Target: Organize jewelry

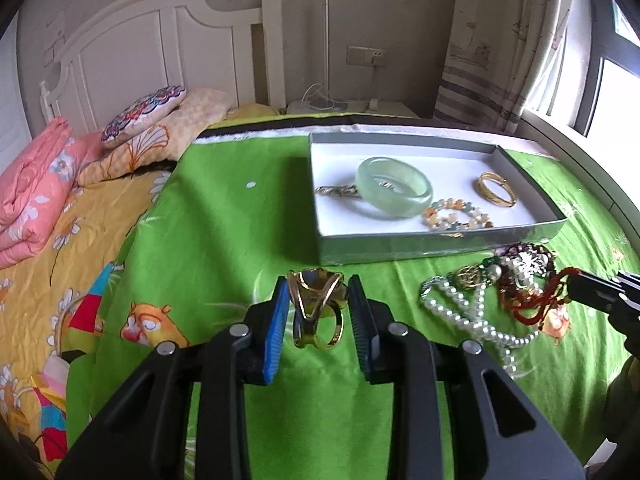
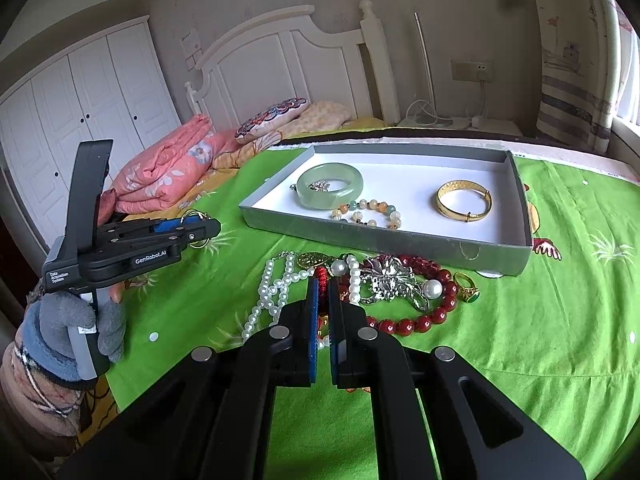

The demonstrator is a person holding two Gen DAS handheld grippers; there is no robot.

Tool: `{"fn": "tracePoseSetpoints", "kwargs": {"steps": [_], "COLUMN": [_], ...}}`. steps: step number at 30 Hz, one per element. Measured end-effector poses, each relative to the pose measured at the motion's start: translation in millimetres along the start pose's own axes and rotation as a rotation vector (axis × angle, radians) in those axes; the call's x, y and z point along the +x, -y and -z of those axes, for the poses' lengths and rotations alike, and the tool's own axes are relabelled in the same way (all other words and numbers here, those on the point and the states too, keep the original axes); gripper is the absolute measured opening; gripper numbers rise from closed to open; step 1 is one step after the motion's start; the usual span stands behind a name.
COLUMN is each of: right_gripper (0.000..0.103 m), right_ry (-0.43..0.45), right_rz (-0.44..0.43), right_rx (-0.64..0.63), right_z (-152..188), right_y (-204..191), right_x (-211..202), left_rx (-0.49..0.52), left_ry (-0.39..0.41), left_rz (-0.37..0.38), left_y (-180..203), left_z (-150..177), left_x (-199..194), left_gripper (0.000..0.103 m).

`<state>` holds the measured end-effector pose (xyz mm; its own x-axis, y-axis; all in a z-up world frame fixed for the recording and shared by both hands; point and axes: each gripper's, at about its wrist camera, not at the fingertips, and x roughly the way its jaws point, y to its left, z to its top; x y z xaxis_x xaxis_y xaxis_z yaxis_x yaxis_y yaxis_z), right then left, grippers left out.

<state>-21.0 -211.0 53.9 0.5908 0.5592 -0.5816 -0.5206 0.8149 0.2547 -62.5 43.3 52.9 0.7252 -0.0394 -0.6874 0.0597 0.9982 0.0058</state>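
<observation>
My left gripper (image 1: 318, 292) is shut on a gold ring (image 1: 317, 308) and holds it above the green cloth, left of the grey tray (image 1: 400, 246). The tray holds a jade bangle (image 1: 394, 192), a bead bracelet (image 1: 458, 216), a gold bangle (image 1: 496, 189) and a small silver piece (image 1: 336, 191). My right gripper (image 2: 323, 284) is shut on a red cord (image 2: 320, 273) at the jewelry pile: pearl necklace (image 2: 272, 292), red bead bracelet (image 2: 420, 320), silver brooch (image 2: 394, 280), green-stone ring (image 2: 467, 287). The left gripper also shows in the right wrist view (image 2: 200, 226).
The green cloth (image 2: 540, 320) covers a bed. A pink folded quilt (image 2: 168, 172) and pillows (image 2: 276, 116) lie at the far left by the white headboard. A nightstand with cables (image 2: 440, 122) stands behind the tray. A curtain and window are at right.
</observation>
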Motion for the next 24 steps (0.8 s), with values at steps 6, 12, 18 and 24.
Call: {"fn": "tracePoseSetpoints", "kwargs": {"steps": [6,12,18,24], "right_gripper": [0.005,0.005,0.005,0.005], "right_ry": [0.031,0.084,0.126,0.117], "right_rz": [-0.003,0.004,0.038,0.079], "right_rx": [-0.011,-0.021,-0.028,-0.026], "right_z": [-11,-33,-55,-76], "right_y": [-1,4,18,38], "right_x": [-6,-19,-29,-19], "left_rx": [0.034,0.083,0.139,0.156], "left_ry": [0.016,0.031,0.044,0.028], "left_rz": [0.007,0.020,0.045,0.075], "left_y": [14,36,65,90], "left_z": [-10,-26,-44,-68], "left_x": [-5,-6,-2,20], "left_gripper": [0.029,0.029,0.029,0.029]}}
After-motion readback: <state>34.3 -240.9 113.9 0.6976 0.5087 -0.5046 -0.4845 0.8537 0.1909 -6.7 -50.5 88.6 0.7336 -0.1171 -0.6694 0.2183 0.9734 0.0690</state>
